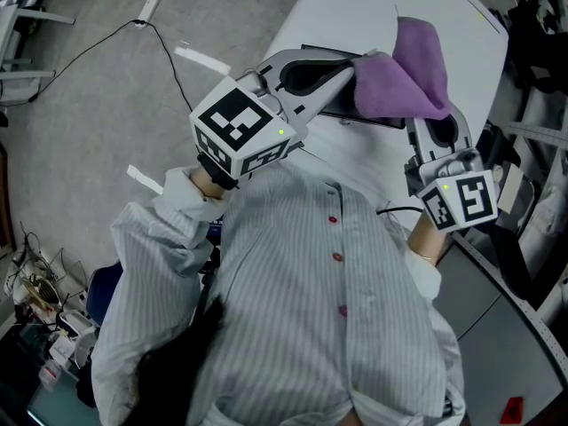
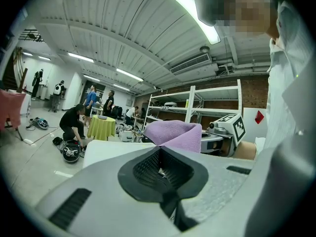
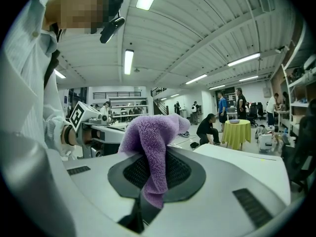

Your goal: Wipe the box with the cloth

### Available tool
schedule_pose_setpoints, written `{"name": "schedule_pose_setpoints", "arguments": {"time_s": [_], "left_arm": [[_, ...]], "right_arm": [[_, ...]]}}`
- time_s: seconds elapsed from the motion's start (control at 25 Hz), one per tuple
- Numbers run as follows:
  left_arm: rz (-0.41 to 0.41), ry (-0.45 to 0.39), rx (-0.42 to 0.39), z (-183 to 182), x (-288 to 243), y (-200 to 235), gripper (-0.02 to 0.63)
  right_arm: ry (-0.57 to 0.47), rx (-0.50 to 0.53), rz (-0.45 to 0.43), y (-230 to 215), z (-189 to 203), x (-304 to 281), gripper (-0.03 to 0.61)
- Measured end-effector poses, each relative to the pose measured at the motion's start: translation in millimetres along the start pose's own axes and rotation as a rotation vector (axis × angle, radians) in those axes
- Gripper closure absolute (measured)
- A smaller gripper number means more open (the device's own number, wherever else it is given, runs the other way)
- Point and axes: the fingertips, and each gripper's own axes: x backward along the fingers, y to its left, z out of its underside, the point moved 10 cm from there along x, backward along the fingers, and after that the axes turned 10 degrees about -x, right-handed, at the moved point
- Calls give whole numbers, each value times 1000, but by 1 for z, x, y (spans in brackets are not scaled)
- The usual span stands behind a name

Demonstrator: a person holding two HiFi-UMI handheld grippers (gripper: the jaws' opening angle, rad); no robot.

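while the person's two hands hold their tools out over the near edge of the white bench (image 1: 355, 7), the right tongs (image 3: 154, 162) are pinching the purple cloth (image 1: 413, 65): a fold of the fluffy fabric runs down between the two dark pads, its end hangs out below them, and the rest bunches up above the tips. the left tongs (image 2: 161, 154) are pressed together, with nothing showing between their ribbed pads. their tips reach in from the left and, in the head view, come right up against the left side of the cloth; whether they touch it cannot be told. the cloth is raised above the bench, between the two tools. under it and under the left tongs lies the box (image 1: 364, 119), a dark, flat thing resting on the bench, mostly hidden, with only its near and left edges showing. the person's striped shirt (image 1: 328, 309) fills the near part of the head view, and to the left a thin cable (image 1: 89, 47) trails over the grey floor (image 1: 80, 131). far off in the right gripper view a round table with a yellow-green cover (image 3: 236, 132) stands with a crouching person (image 3: 206, 127) beside it.
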Motion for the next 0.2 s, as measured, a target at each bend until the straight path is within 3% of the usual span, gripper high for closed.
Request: {"name": "schedule_pose_setpoints", "arguments": {"time_s": [0.2], "left_arm": [[-1,4,-2,1,-1,0,606]], "right_arm": [[8,4,-3,0,2,-1,528]]}}
